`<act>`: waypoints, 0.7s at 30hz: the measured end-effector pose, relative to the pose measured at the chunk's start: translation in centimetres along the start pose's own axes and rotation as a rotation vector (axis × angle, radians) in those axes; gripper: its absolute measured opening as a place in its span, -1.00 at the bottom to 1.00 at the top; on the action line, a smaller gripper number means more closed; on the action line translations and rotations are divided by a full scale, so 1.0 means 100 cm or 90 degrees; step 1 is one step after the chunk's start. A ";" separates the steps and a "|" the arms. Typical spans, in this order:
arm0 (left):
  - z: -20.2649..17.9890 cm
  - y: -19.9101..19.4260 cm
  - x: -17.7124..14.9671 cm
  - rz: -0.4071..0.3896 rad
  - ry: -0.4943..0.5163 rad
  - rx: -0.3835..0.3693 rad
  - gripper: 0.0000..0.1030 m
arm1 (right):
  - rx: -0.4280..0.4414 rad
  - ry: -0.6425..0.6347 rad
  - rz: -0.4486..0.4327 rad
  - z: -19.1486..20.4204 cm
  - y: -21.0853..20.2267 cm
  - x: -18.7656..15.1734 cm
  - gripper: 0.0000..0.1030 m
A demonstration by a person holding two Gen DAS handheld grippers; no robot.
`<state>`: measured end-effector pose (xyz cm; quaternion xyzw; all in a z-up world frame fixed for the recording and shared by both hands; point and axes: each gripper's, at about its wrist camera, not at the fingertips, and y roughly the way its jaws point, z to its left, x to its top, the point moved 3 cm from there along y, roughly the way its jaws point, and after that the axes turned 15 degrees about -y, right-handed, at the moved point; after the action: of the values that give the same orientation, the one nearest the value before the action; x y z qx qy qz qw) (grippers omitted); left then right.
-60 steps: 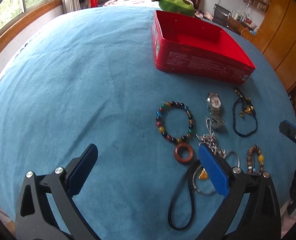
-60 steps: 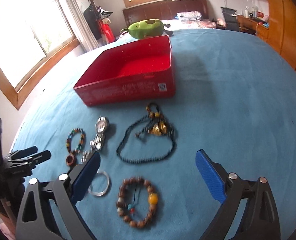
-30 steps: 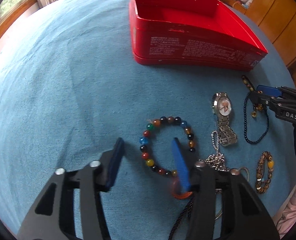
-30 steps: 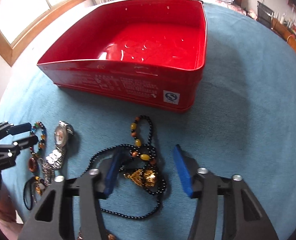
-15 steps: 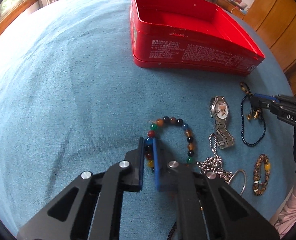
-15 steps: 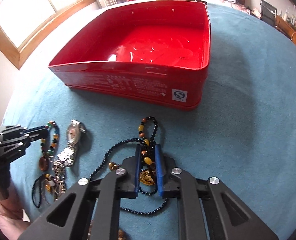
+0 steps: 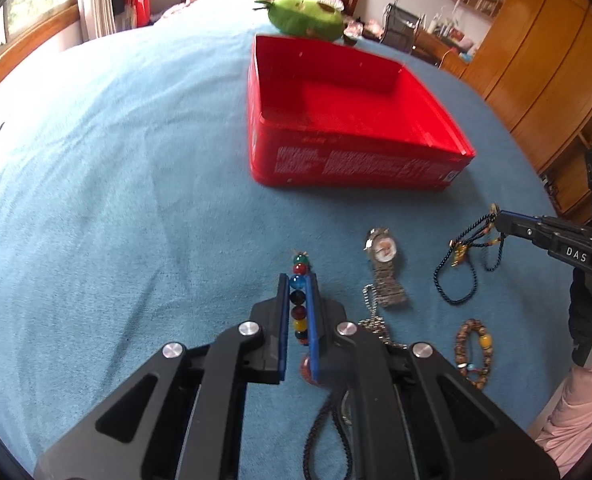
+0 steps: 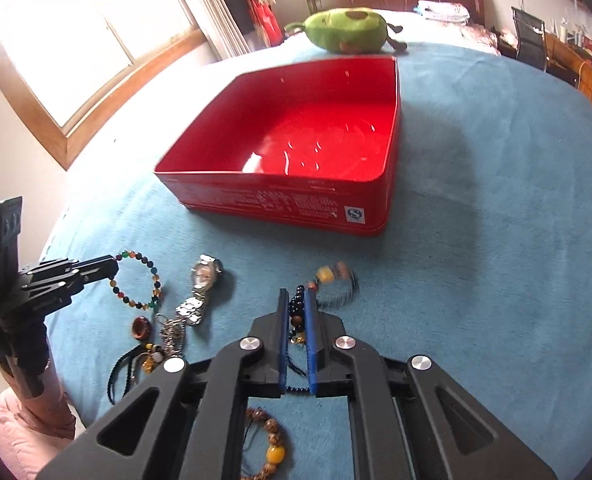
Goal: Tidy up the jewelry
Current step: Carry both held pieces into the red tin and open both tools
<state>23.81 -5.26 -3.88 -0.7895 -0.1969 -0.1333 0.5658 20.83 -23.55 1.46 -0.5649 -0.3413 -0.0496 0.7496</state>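
Red tin (image 8: 296, 152) open and empty on blue bedspread (image 7: 115, 180), path to it clear. Left gripper (image 7: 299, 312) clamped on multicolour bead bracelet (image 7: 298, 304), right gripper (image 8: 297, 328) clamped on black bead necklace (image 8: 296, 304), its jaws just closing. Risk: dangling necklace loop swings, may snag tin rim or slip out. Watch (image 7: 384, 268), brown bracelet (image 7: 474, 350), chain (image 7: 376, 320) lie near, none blocking
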 end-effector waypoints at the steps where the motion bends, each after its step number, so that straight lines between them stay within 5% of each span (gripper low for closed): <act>1: -0.003 -0.002 0.002 -0.006 0.002 -0.003 -0.88 | 0.001 -0.002 -0.006 0.002 -0.004 0.000 -0.87; 21: 0.002 -0.067 -0.012 -0.068 0.021 -0.039 -0.88 | -0.016 -0.018 -0.138 0.013 -0.096 0.020 -0.87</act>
<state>19.64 -3.41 1.21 -0.7923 -0.2252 -0.1824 0.5369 17.32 -25.18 10.60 -0.5350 -0.4099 -0.1268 0.7278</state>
